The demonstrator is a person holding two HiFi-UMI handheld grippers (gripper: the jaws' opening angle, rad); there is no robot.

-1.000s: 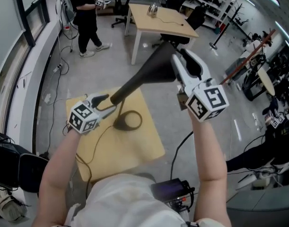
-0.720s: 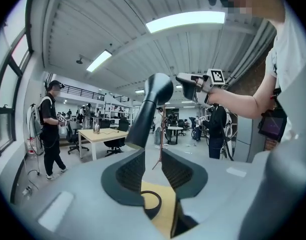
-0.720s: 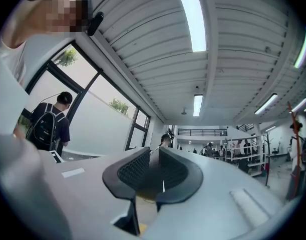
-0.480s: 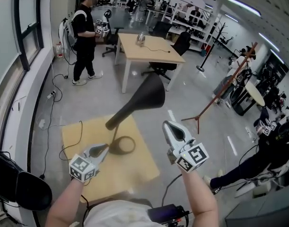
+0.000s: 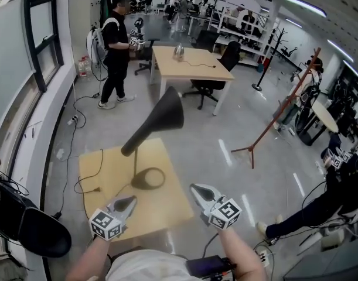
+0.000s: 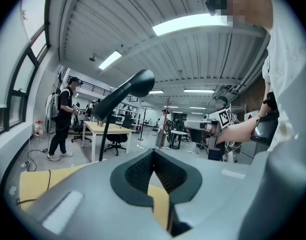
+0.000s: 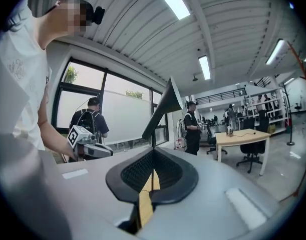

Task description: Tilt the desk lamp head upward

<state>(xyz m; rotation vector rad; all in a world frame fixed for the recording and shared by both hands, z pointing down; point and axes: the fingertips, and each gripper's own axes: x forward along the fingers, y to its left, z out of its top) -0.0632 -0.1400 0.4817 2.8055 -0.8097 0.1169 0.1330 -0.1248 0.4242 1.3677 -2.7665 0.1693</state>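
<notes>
Head angled upward, the black desk lamp point(image 5: 161, 117) stands on the yellow table point(image 5: 105, 177) as the left gripper point(image 5: 127, 202), jaws just closed on nothing, and right gripper point(image 5: 198, 189), likewise shut and empty, hang clear at its near edge, apparently finished.

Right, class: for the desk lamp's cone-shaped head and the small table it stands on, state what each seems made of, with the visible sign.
Lamp head: evenly matte black with no bright glints. It could be painted metal or plastic, and the look leaves that open.
Table: pale yellowish wood look, smooth and flat with no clear grain showing, so probably laminate or plywood.
</notes>
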